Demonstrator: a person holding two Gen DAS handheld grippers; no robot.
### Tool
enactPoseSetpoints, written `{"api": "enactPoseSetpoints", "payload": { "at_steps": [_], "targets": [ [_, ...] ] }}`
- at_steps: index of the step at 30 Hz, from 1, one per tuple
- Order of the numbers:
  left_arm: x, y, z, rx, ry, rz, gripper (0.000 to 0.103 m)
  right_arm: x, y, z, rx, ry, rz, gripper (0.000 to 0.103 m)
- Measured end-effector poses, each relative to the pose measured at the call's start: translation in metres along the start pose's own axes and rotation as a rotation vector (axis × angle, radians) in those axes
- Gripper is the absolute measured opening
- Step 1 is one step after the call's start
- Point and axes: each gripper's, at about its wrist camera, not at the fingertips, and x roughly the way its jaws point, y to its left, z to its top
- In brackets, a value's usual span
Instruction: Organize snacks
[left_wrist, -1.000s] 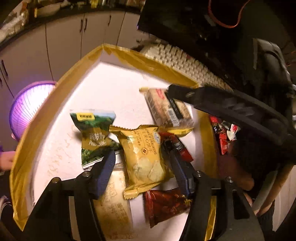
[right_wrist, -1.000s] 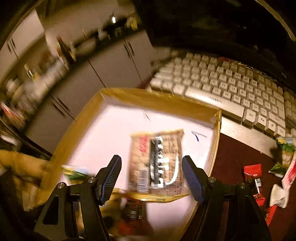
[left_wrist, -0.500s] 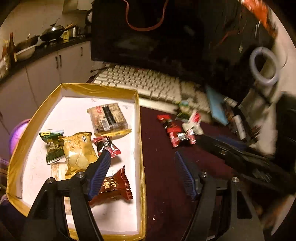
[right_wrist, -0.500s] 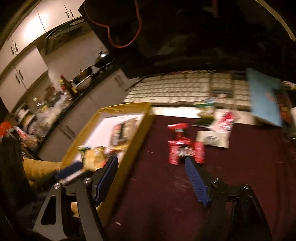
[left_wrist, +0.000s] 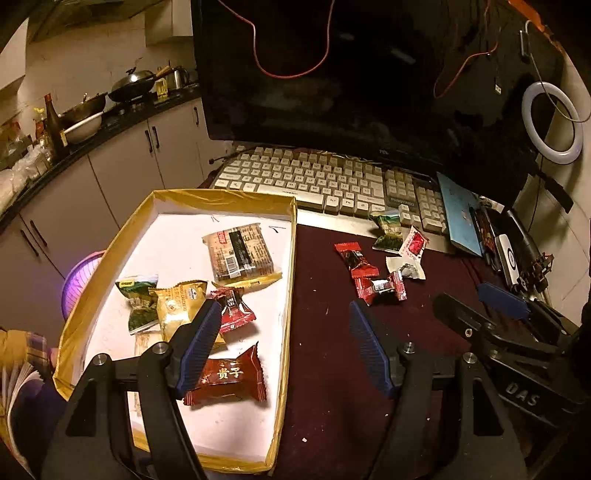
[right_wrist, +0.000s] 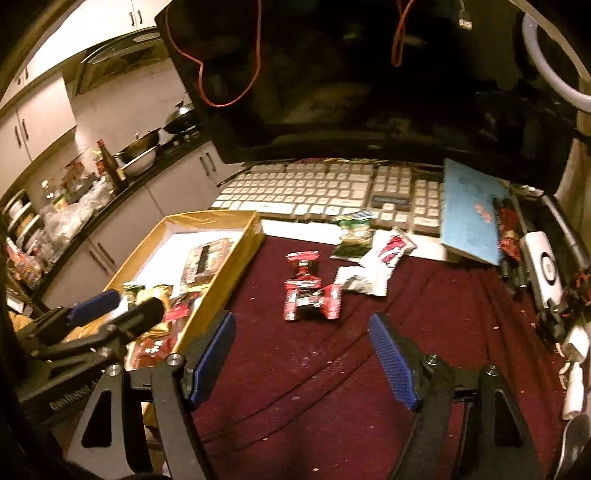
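A bench under a maroon cloth (right_wrist: 369, 369), with a kitchen behind it.

Nearest, the left claw (left_wrist: 284, 347) hangs wide and empty over the right wall of the gold tray (left_wrist: 291, 258), and the right claw (right_wrist: 303, 358) gapes wide and empty above the cloth. In the tray lie a dark red pack (left_wrist: 227, 376), a yellow pack (left_wrist: 177, 302) and a brown pack (left_wrist: 240, 251). Past the claws, red candies (right_wrist: 310, 291) lie loose on the cloth, then a green pack (right_wrist: 351, 236) against the keyboard (right_wrist: 306, 188).

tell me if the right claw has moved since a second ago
Yes. The right claw was over the gold-rimmed box, framing the brown packet. It has pulled back and to the right, and now hangs open over the maroon cloth, facing the red candies.
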Motion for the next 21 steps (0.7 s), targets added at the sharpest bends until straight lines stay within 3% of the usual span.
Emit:
{"api": "enactPoseSetpoints", "payload": {
  "at_steps": [5, 11, 13, 18, 21],
  "targets": [
    [-0.02, -0.009, -0.001, 0.033, -0.072, 0.092, 0.071, -0.005, -0.005, 0.0, 0.018, 0.004, -0.006, 0.076],
    [-0.021, -0.012, -0.003, 0.041, -0.053, 0.057, 0.071, -0.008, -0.001, -0.001, -0.019, -0.005, -0.036, 0.076],
    [-0.015, -0.01, -0.004, 0.027, -0.051, 0.048, 0.076, -0.005, -0.005, 0.001, -0.028, 0.004, -0.038, 0.076],
    [0.027, -0.005, -0.013, -0.038, 0.125, -0.155, 0.077, 0.011, -0.041, 0.007, 0.06, 0.059, -0.056, 0.076],
    [0.034, -0.006, -0.019, -0.05, 0.142, -0.185, 0.077, 0.034, -0.066, 0.013, 0.146, 0.134, -0.013, 0.068]
  ]
}}
